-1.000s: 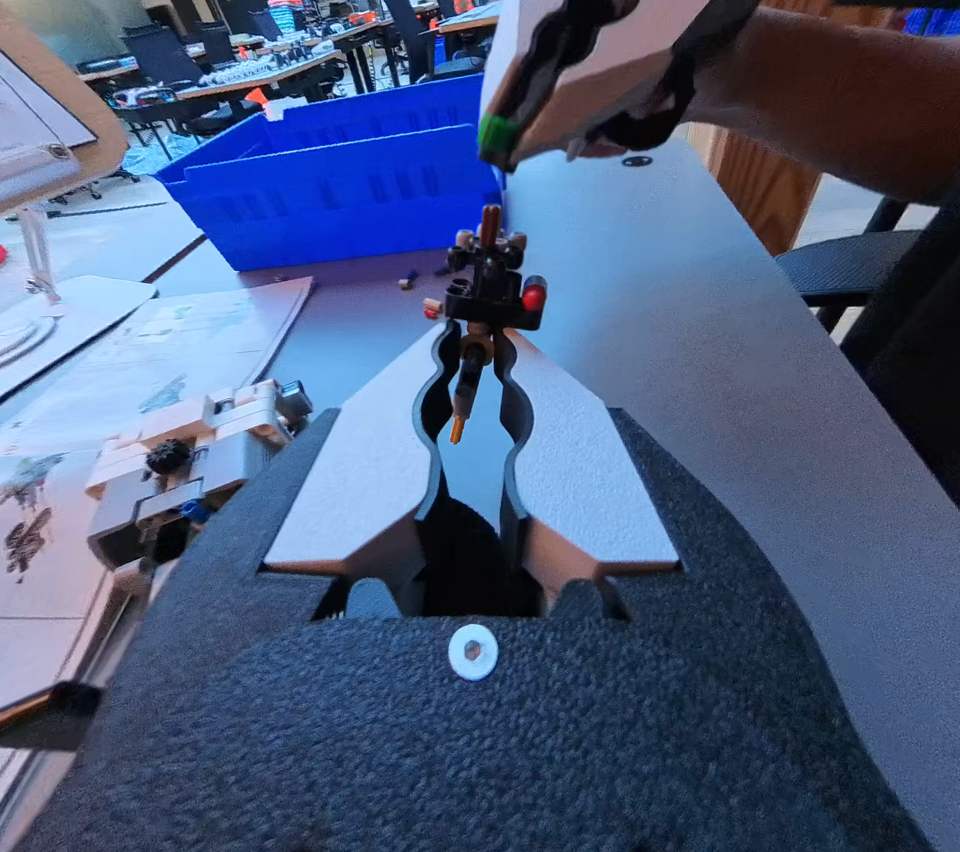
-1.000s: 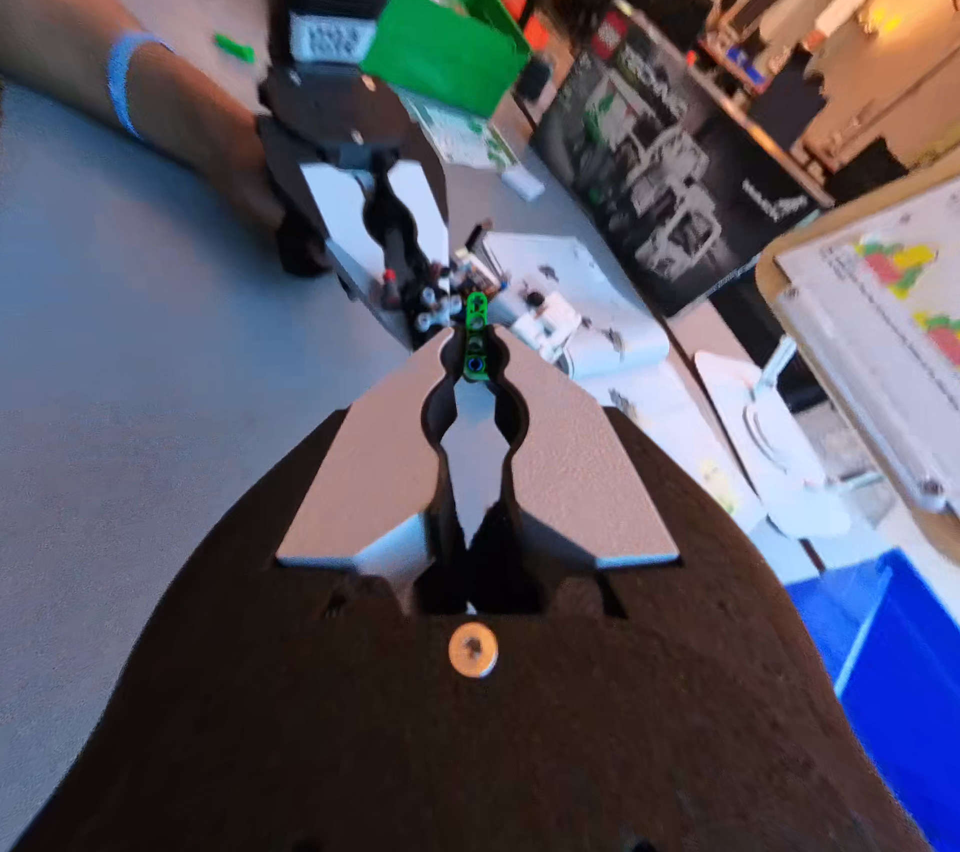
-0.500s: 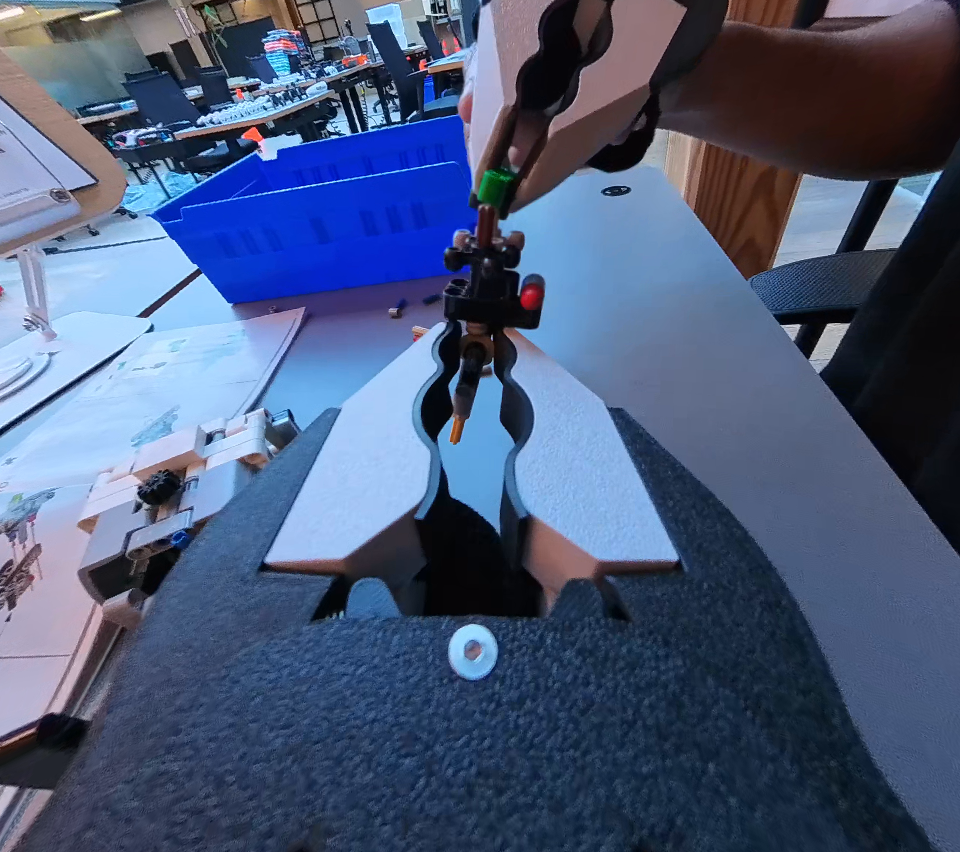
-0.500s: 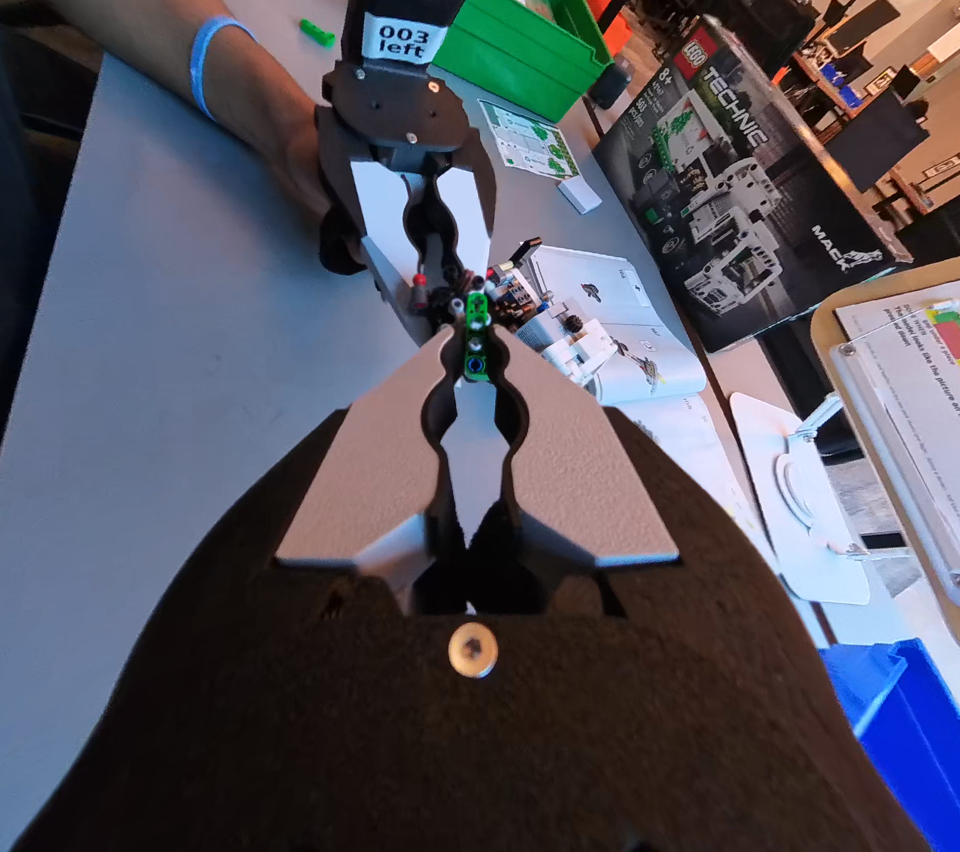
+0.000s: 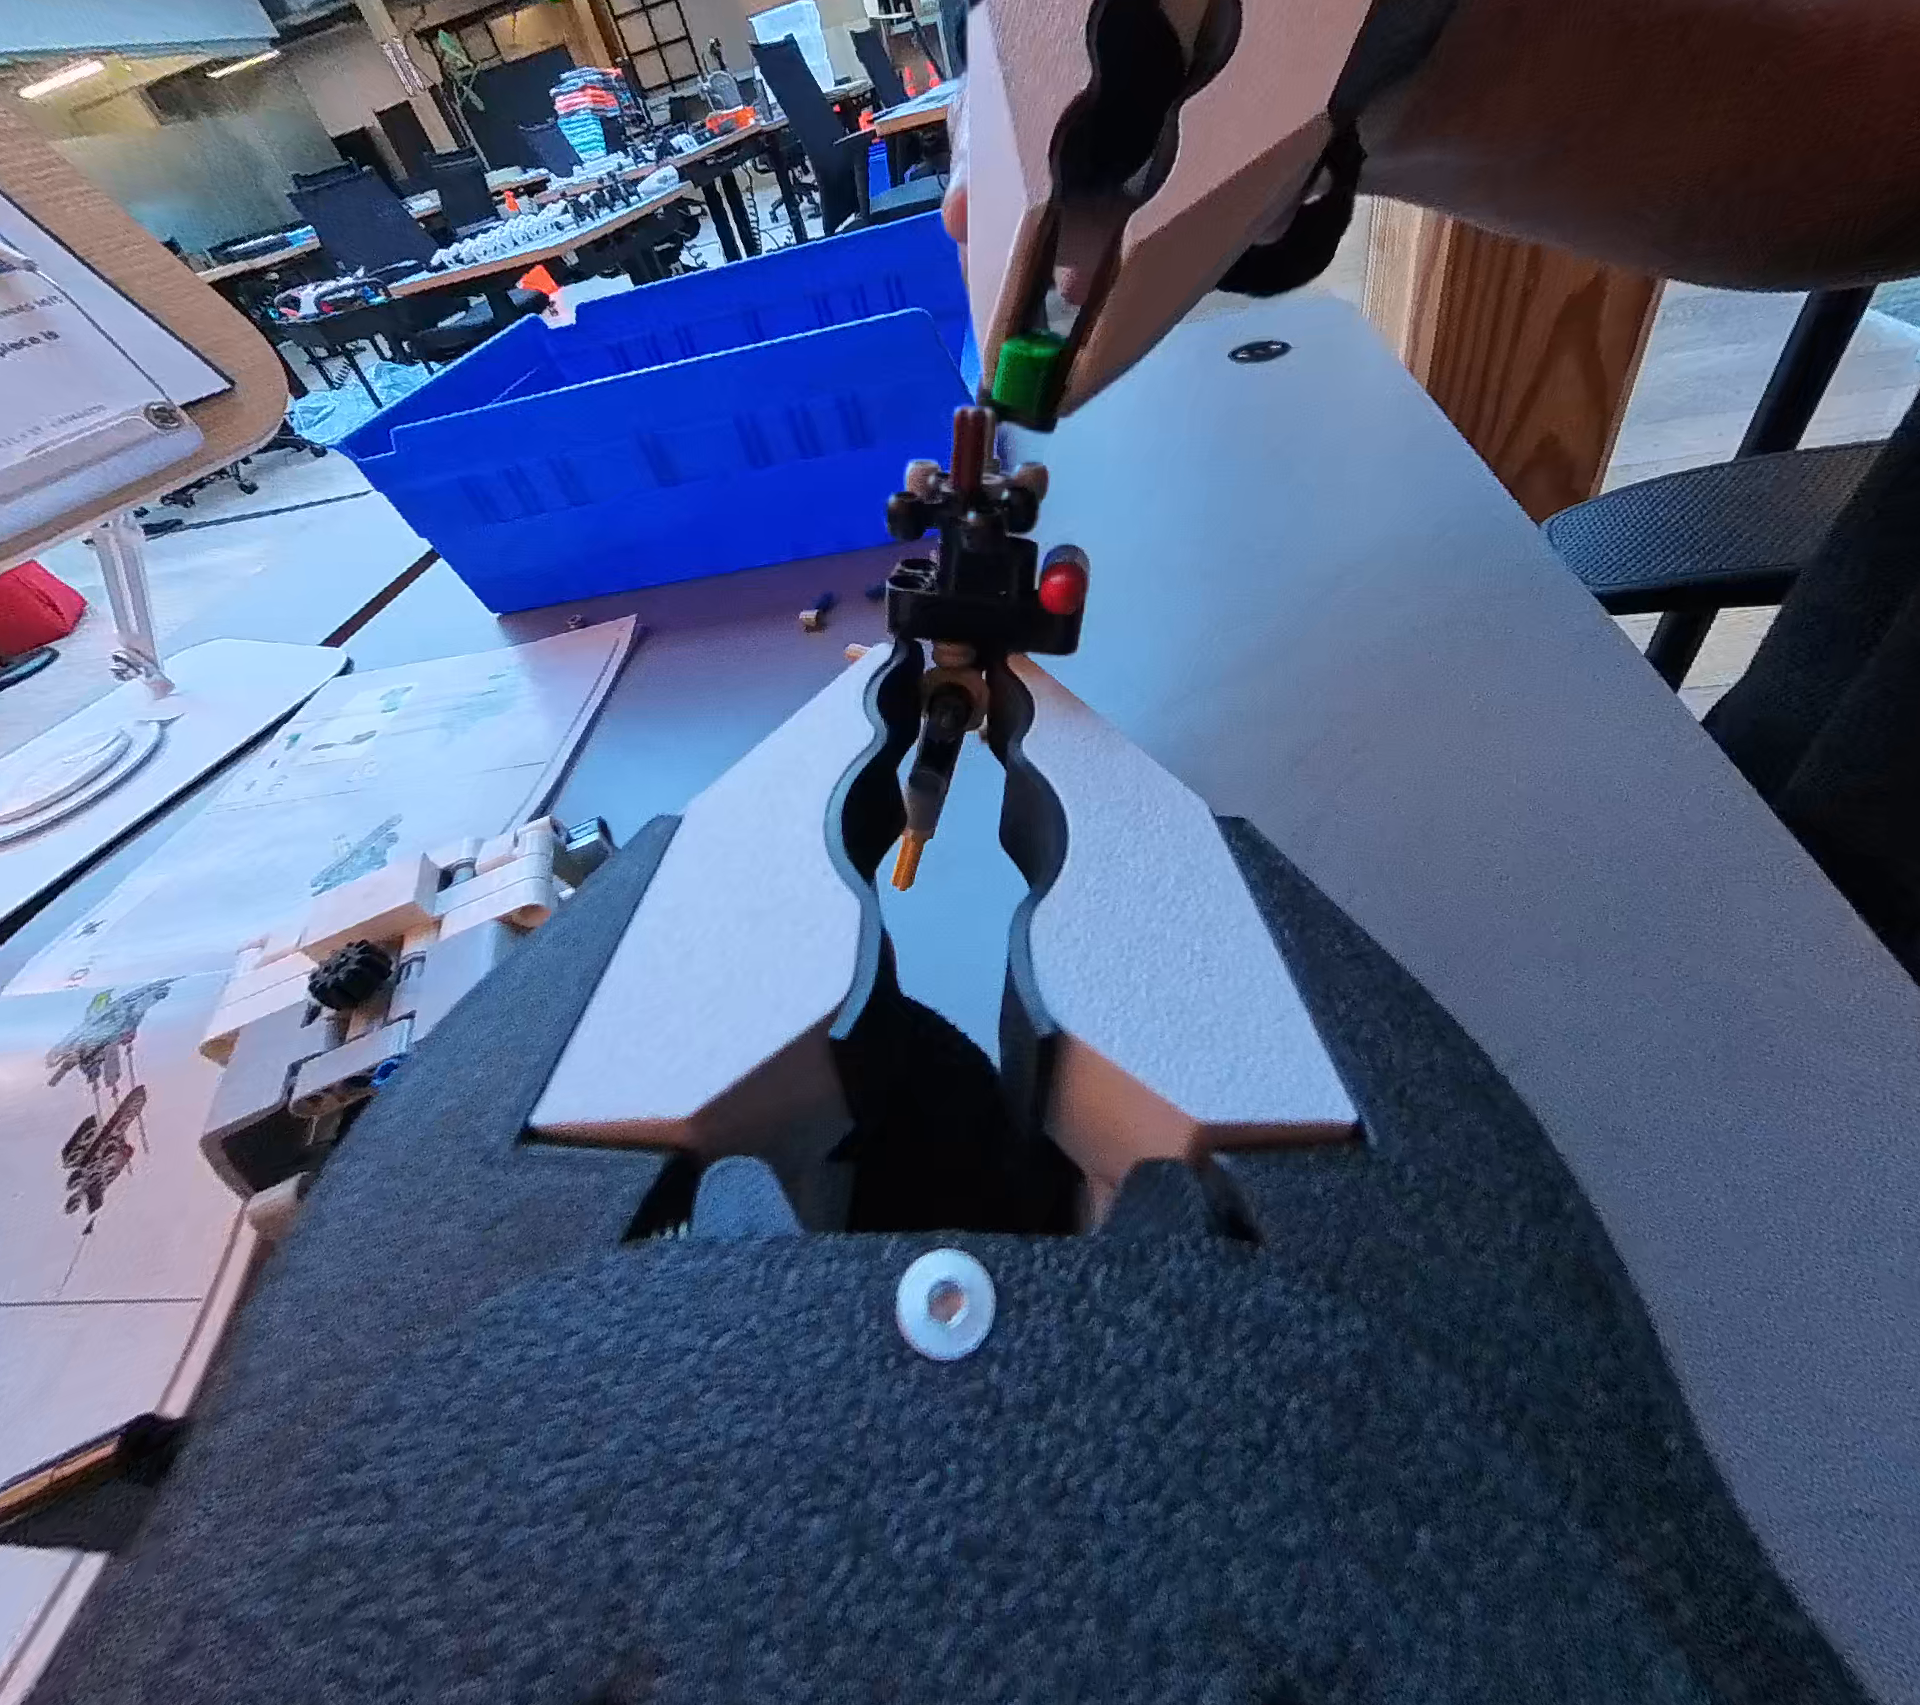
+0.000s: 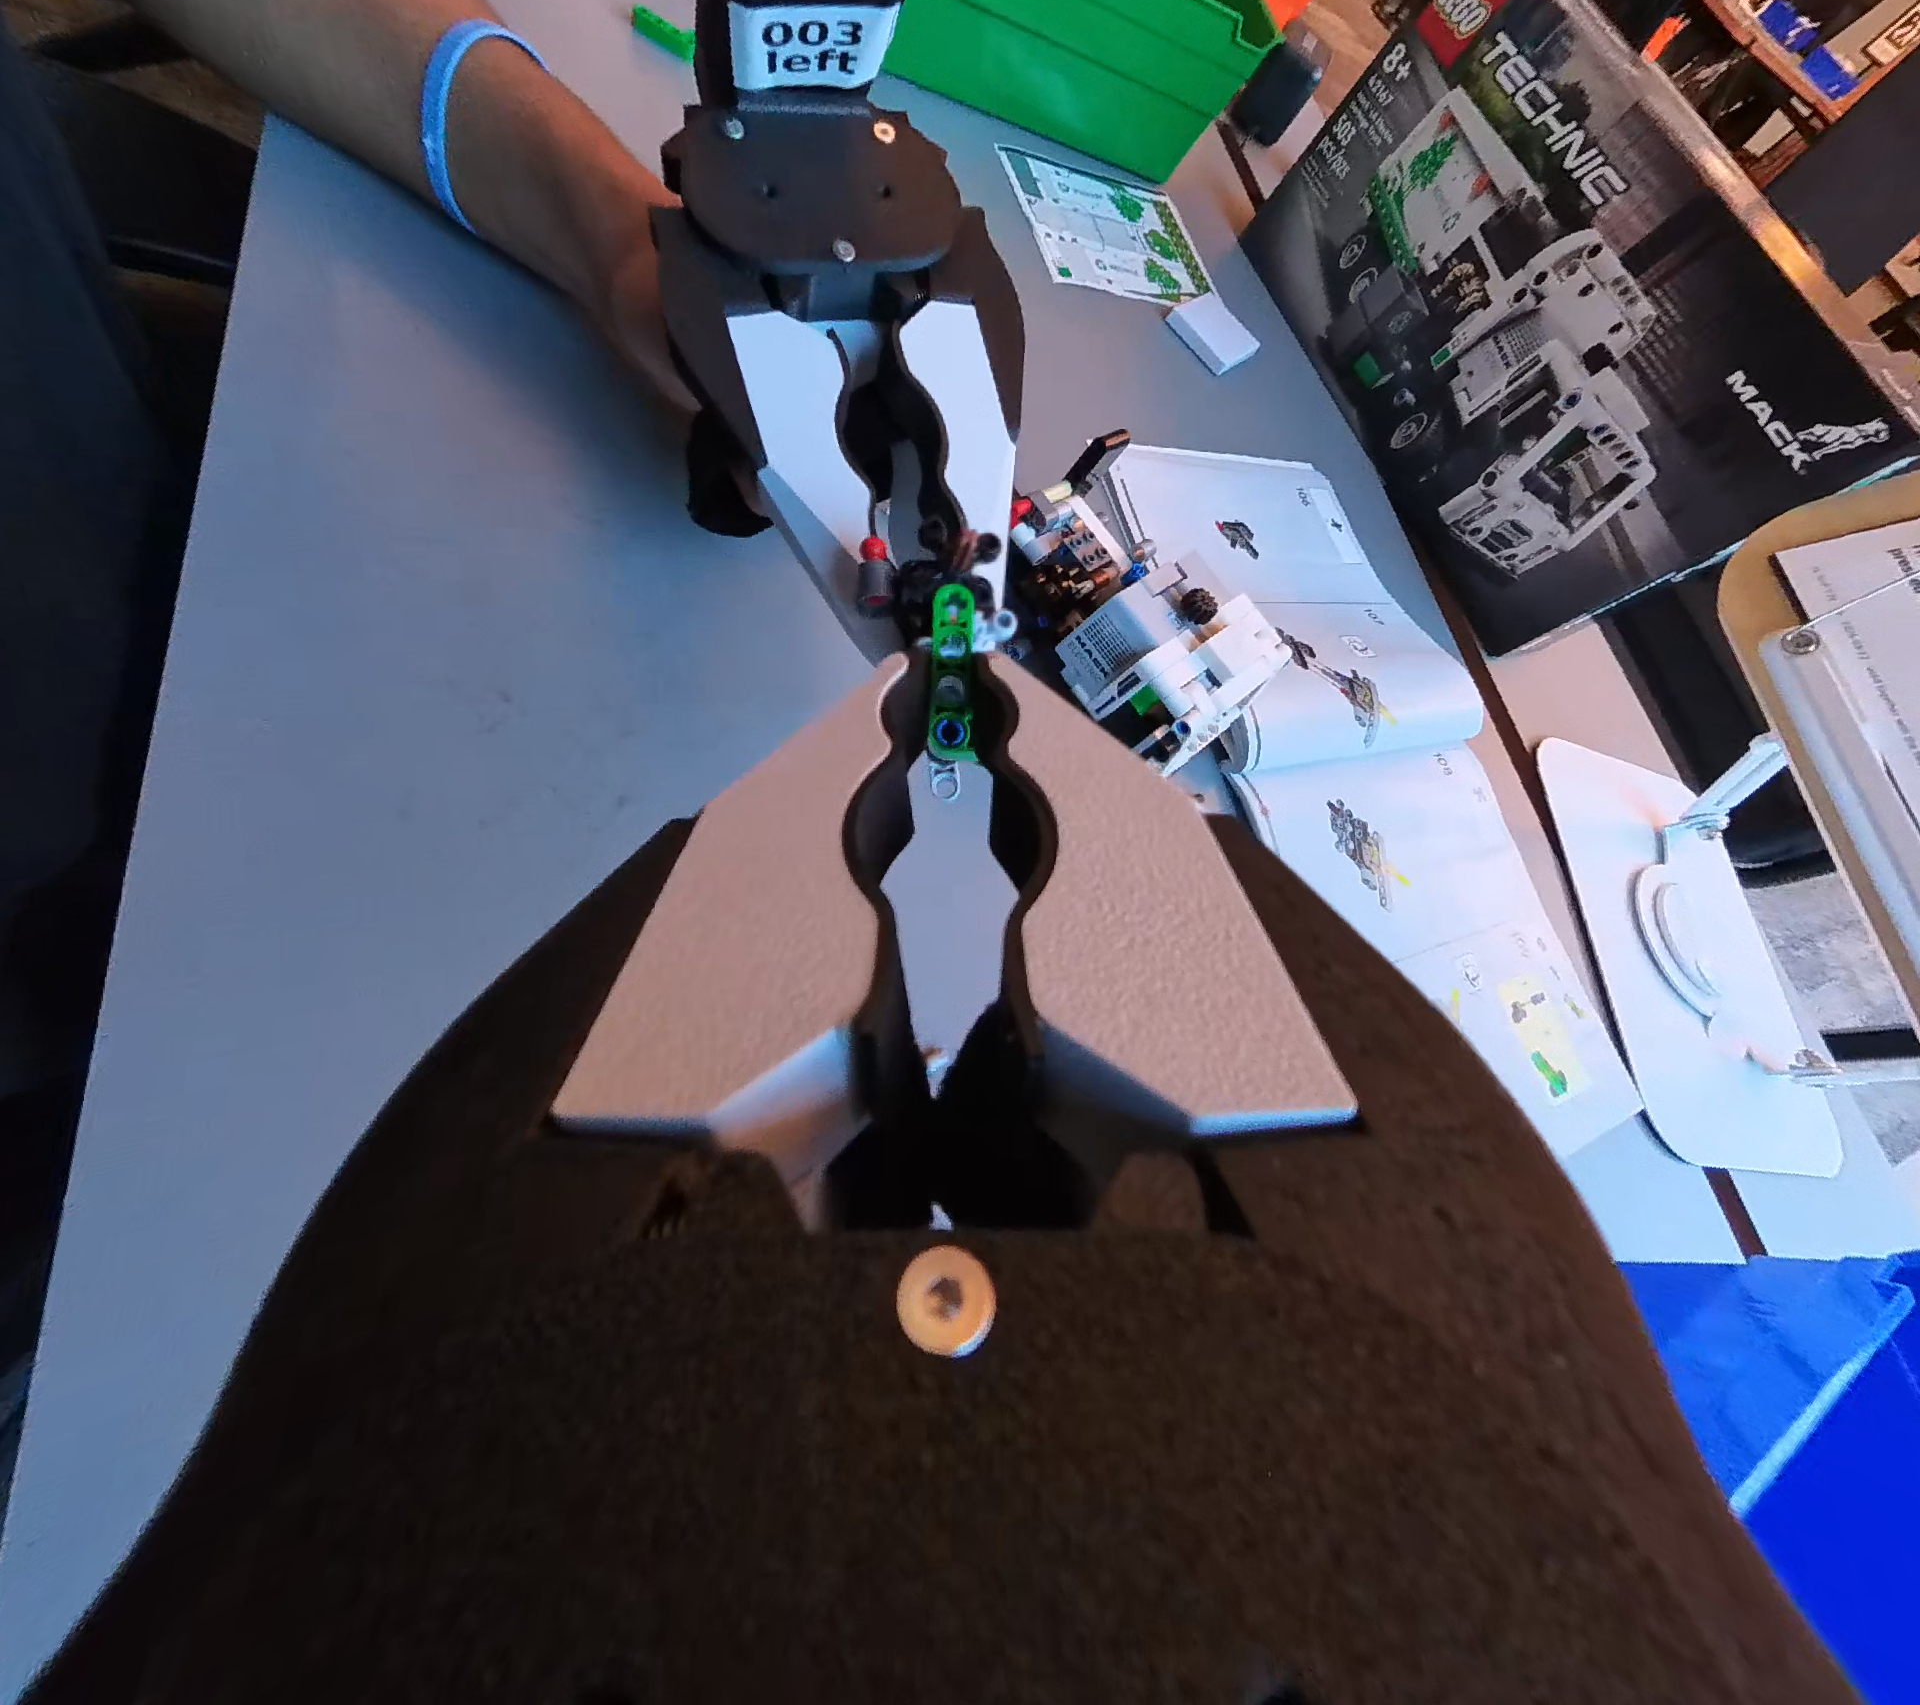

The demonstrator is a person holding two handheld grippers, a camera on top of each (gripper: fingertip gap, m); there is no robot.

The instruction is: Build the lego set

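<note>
Above the table (image 5: 1351, 668), the left hand-held gripper (image 5: 951, 689) is clamped on a black sub-assembly (image 5: 971, 575) whose dark axle (image 5: 968, 437) points up. Just above and right of the axle tip, the right hand-held gripper (image 5: 1039, 382) pinches a green beam (image 6: 951, 679), its long axis in line with the fingers, so the hole likely needs to shift left, then slide down.

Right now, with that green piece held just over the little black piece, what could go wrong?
1. The right gripper pinches the green beam only at its tips; pushing it onto the dark axle might twist it loose.
2. The left gripper grips the small black assembly by a thin stem, so pressure from above could tilt it or make it slip.
3. Anything dropped could land on the grey table among the loose pins.
</note>
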